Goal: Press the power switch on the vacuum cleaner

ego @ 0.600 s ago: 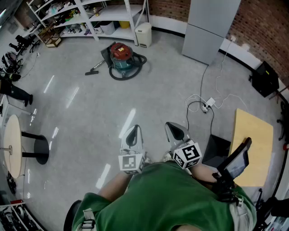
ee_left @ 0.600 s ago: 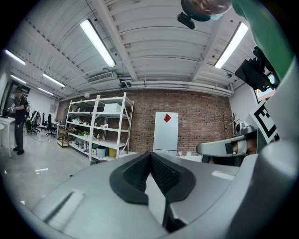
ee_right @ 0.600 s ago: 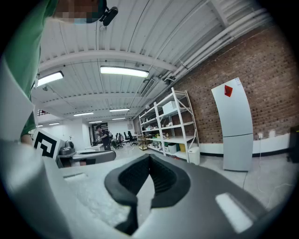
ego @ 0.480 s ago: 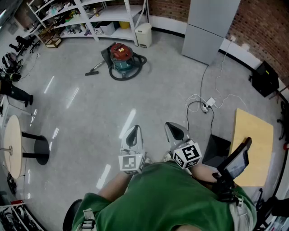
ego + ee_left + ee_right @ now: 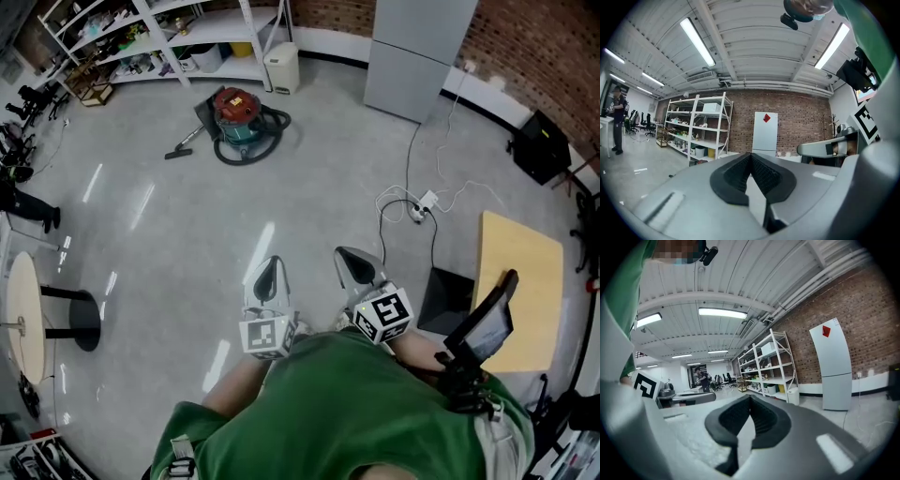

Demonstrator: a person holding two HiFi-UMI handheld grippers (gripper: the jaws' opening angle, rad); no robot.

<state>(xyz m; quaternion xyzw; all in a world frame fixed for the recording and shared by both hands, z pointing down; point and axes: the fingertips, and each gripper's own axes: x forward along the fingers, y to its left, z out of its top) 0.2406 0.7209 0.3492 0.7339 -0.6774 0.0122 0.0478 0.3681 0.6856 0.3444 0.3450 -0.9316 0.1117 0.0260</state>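
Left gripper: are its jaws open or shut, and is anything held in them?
Shut and empty: in its own view the left gripper has both jaws meeting at the tips, with nothing between them.

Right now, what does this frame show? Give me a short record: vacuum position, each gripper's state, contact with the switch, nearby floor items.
vacuum cleaner: on the floor, far ahead, in front of the shelving; red top, hose looped round it
power switch: too small to make out
left gripper: held close to the body, jaws together, nothing between them
right gripper: likewise, jaws together, empty
contact: none; both grippers are far from the vacuum cleaner
floor items: power strip to the right
task stage: approach; switch not yet pressed
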